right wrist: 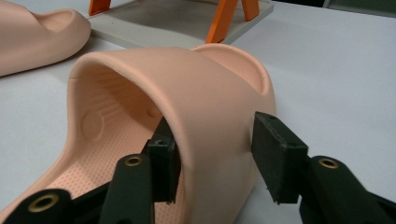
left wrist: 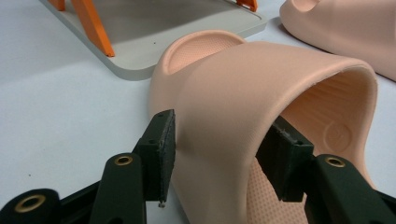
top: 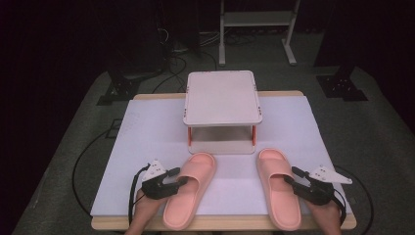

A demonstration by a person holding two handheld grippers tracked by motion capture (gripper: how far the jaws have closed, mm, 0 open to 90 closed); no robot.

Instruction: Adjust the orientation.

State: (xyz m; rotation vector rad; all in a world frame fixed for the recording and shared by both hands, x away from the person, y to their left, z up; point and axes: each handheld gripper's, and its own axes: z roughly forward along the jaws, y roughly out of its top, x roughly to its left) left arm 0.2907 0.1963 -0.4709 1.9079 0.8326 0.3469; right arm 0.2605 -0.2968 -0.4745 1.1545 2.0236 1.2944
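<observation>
left slipper: we have a soft peach-pink foam slide slipper (top: pixel 188 188) lying flat on the white table cover (top: pixel 147 142), toe pointing at the shelf.
right slipper: its matching peach-pink foam slide (top: pixel 279 188) lies beside it, well apart, also toe forward.
left gripper: our black two-jaw left gripper (left wrist: pixel 215 154) straddles the outer wall of the left slipper's strap — one jaw outside, one inside under the arch; the jaws stand apart, the inner one touching the foam, not yet pinched.
right gripper: our black right gripper (right wrist: pixel 215 158) mirrors it on the other strap, jaws parted, the outer one still off the foam.
shelf: a small grey two-tier rack with orange legs (top: pixel 222 98) stands just ahead of both toes, both tiers bare.
step in hand: we judge this as lining up the grasp on both slippers.
next move: squeeze both straps firmly — then lift level and carry forward to the rack.
</observation>
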